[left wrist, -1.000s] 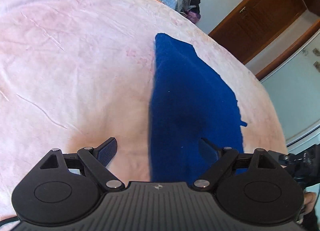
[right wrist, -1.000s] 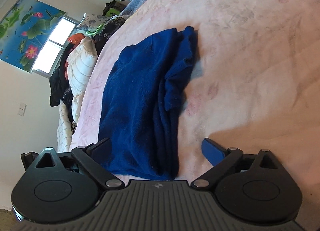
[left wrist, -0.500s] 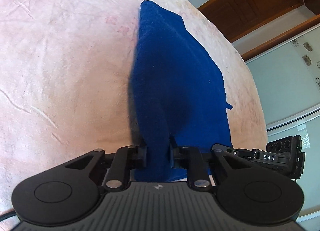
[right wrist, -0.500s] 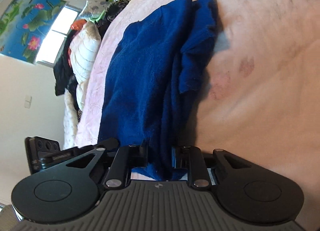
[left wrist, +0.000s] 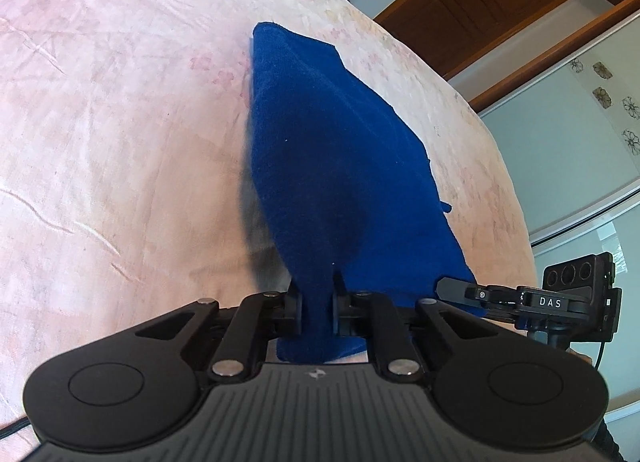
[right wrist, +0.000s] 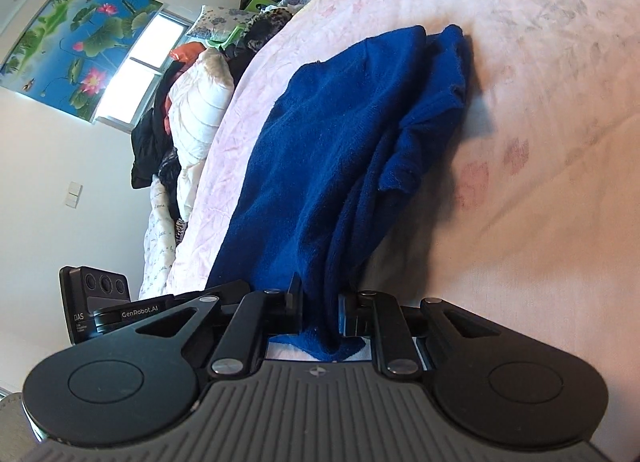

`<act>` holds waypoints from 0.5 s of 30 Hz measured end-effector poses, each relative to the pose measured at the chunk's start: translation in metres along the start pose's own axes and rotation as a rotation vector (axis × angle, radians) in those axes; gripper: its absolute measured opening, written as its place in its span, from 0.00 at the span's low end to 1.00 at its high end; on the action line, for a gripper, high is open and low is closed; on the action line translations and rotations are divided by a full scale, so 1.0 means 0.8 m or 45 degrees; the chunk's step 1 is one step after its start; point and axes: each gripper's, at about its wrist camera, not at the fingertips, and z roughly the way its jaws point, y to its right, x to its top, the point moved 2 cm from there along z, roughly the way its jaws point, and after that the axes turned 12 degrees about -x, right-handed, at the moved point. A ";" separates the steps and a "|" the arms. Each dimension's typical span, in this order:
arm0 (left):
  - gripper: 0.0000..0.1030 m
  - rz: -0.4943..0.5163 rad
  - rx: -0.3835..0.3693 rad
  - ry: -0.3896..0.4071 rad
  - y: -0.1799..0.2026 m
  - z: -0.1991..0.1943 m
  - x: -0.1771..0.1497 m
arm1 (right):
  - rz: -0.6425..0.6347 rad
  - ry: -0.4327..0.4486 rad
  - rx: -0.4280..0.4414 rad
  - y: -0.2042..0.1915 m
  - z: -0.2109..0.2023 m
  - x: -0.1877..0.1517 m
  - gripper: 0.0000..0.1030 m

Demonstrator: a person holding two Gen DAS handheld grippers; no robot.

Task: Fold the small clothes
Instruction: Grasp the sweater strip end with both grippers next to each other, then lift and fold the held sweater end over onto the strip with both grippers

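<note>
Bedroom, pink floral bedspread (left wrist: 120,142). My left gripper (left wrist: 317,302) and right gripper (right wrist: 319,312) are closing on the near edge of the blue fleece garment (left wrist: 332,150), cloth between the fingers. Grasp step; next, lift evenly and fold away from me.

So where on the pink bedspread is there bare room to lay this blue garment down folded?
Bare pink bedspread spreads wide to the left of the blue knit garment in the left view, and to its right in the right view. The heap of clothes and pillows crowds the far edge by the window.
</note>
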 end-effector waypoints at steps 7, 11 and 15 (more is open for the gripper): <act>0.12 -0.014 -0.003 -0.013 -0.005 -0.006 -0.006 | 0.015 -0.025 0.007 0.009 -0.002 -0.016 0.18; 0.12 -0.014 0.005 -0.015 -0.003 -0.004 -0.013 | 0.018 -0.030 0.005 0.010 -0.003 -0.023 0.18; 0.12 -0.009 0.004 -0.020 -0.002 -0.004 -0.017 | 0.011 -0.032 0.002 0.007 -0.005 -0.028 0.18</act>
